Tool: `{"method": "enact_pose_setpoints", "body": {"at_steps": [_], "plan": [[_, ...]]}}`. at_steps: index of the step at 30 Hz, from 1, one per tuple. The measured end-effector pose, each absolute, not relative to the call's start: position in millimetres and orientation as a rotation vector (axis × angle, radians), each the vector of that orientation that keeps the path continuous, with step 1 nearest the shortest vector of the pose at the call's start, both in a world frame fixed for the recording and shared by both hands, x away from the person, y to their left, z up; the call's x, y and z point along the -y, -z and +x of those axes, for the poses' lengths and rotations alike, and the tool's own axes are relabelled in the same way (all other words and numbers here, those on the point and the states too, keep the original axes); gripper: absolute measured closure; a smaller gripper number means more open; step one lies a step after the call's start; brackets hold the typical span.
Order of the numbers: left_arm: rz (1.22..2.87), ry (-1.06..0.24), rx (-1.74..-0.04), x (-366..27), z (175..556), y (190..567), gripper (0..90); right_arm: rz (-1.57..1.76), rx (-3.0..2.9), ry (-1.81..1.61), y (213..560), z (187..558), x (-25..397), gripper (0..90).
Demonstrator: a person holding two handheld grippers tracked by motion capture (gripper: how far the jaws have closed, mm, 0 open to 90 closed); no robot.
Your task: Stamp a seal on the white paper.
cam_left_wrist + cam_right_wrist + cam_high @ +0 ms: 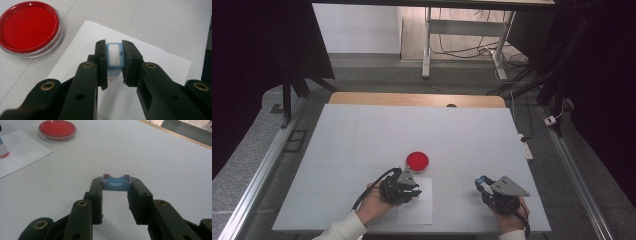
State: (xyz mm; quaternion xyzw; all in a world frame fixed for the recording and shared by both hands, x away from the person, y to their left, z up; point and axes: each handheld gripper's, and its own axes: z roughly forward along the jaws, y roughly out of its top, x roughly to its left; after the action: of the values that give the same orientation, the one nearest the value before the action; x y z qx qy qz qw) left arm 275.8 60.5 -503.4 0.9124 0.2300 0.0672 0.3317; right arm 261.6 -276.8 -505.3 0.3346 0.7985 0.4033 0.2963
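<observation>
A blue stamp [114,58] is clamped in the left gripper [114,65] over the white paper [155,62], near the red ink pad [28,25]. Its cap [116,182] is gripped by the right gripper [116,185]. If the stamp is tilted, the print can be smeared.

Blue stamp [114,58] upright over white paper [155,62]; blue cap [116,183] open-side up, well apart.

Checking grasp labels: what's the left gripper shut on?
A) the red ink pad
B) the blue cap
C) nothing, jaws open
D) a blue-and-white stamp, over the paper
D: in the left gripper view the left gripper clamps the blue-and-white stamp above the white paper; the red ink pad lies apart, and the blue cap sits in the right gripper.
</observation>
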Motion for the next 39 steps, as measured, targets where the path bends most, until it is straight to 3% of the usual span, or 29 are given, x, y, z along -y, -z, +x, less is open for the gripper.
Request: {"method": "enact_pose_setpoints", "body": {"at_steps": [39], "plan": [[2.387, -0.203, -0.596, -59.9, 272.1, 504.2, 76.2, 0.887, -2.122, -1.072, 504.3, 261.0, 277.1, 65.2]]}}
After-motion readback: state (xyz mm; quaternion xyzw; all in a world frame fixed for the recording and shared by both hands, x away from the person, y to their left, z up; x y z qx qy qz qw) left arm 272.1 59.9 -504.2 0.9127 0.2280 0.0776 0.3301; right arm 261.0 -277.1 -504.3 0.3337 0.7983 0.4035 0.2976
